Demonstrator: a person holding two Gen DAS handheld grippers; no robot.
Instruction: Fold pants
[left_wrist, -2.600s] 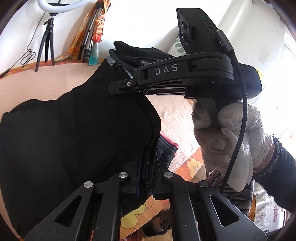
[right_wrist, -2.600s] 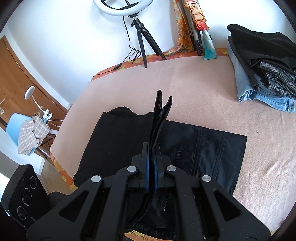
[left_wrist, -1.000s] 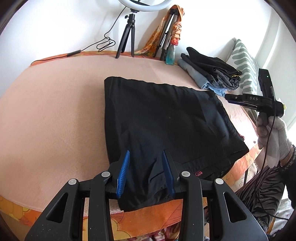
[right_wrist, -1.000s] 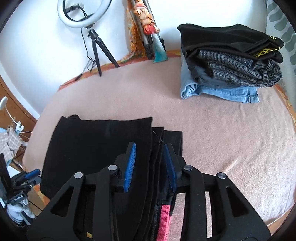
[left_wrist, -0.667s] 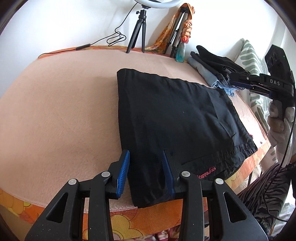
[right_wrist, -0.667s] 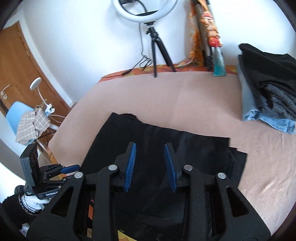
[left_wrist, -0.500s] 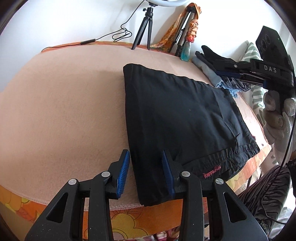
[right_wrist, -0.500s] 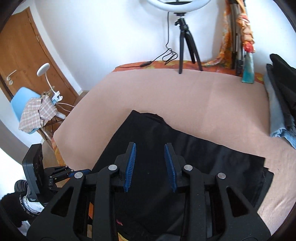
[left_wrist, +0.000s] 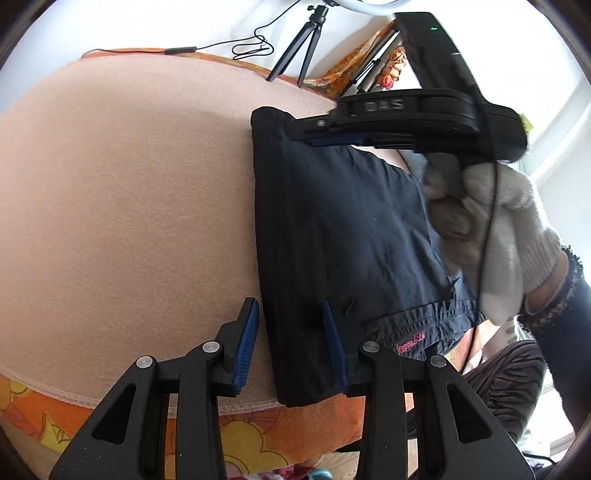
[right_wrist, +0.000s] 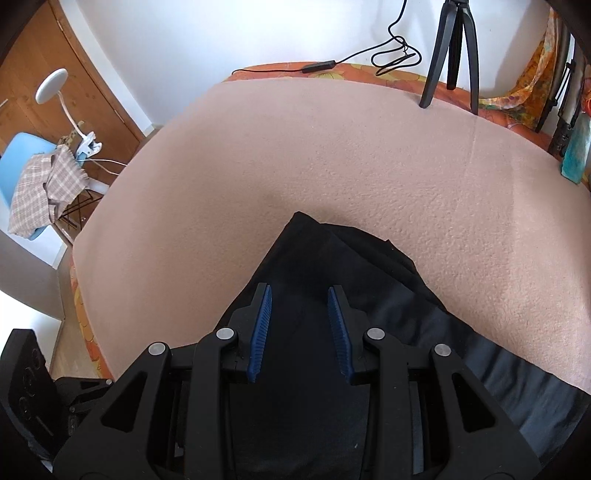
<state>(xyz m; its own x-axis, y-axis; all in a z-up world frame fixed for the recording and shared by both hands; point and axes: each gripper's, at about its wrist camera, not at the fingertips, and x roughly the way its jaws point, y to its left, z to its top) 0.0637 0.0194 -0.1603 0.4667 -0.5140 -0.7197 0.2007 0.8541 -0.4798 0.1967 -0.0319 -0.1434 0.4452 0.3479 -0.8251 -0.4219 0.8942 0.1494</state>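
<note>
The black pants (left_wrist: 340, 221) lie folded flat on the pink blanket (left_wrist: 129, 203), with the waistband and a pink logo at the bed's near edge. My left gripper (left_wrist: 290, 325) is open and empty, its blue pads straddling the near left folded edge. My right gripper (right_wrist: 299, 310) is open and empty, low over the far left corner of the pants (right_wrist: 332, 266). In the left wrist view the right gripper's body (left_wrist: 388, 122) reaches in from the right over that far corner, held by a white-gloved hand (left_wrist: 487, 221).
An orange flowered sheet (left_wrist: 258, 439) shows at the bed's near edge. A black tripod (right_wrist: 454, 48) and cable (right_wrist: 395, 59) stand at the far edge. A blue chair with a checked cloth (right_wrist: 40, 192), a white lamp and a wooden door are left of the bed.
Both grippers let go of the pants and opened; the pants now lie folded flat. The right gripper swung left across the pants to the far corner. The left gripper moved closer to the near folded edge.
</note>
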